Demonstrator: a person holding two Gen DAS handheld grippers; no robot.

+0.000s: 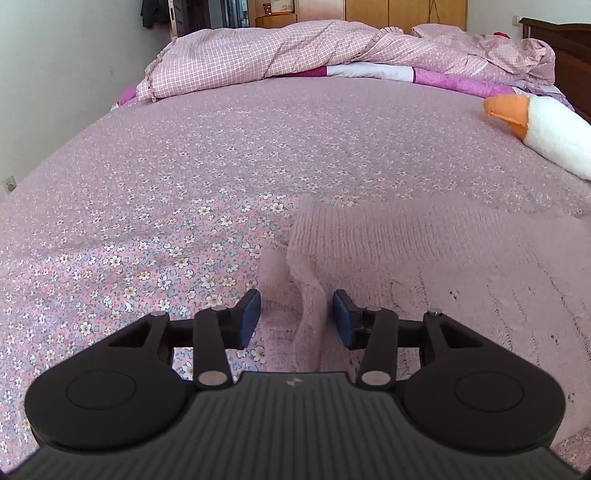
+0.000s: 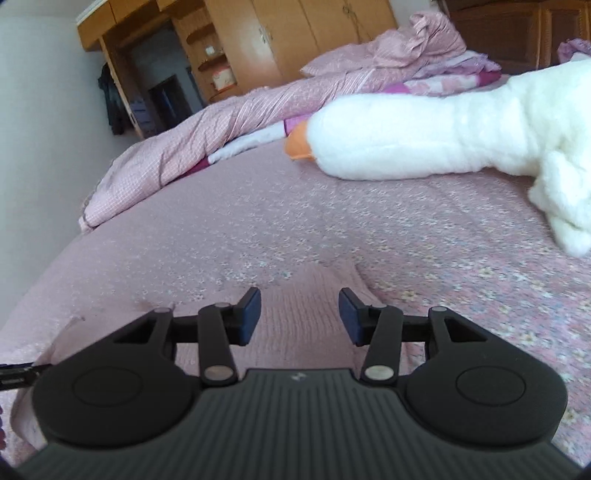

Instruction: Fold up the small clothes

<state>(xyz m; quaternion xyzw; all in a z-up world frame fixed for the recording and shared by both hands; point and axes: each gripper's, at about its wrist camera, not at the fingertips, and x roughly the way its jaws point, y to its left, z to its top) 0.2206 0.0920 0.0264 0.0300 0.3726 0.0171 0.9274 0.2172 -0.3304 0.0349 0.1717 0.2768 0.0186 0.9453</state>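
Both hand-held grippers, left (image 1: pixel 296 318) and right (image 2: pixel 300 316), hang released over the pink knit (image 1: pixel 406 258) at frame bottom; a shallow pinch could slip off.

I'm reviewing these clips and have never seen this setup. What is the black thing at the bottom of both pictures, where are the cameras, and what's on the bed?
The black shape is a hand-held gripper; a person carries one in each hand, and a wide-angle camera on each looks forward along its two fingers. One picture comes from the left gripper, the other from the right gripper. Both stand open, their blue pads apart, holding nothing. Below them a pink knitted garment lies on the flowered bedspread; a raised fold of it sits between the left gripper's pads, not yet pinched. Further back are a rumpled checked quilt and a white plush goose with an orange beak. A wooden wardrobe stands behind the bed.
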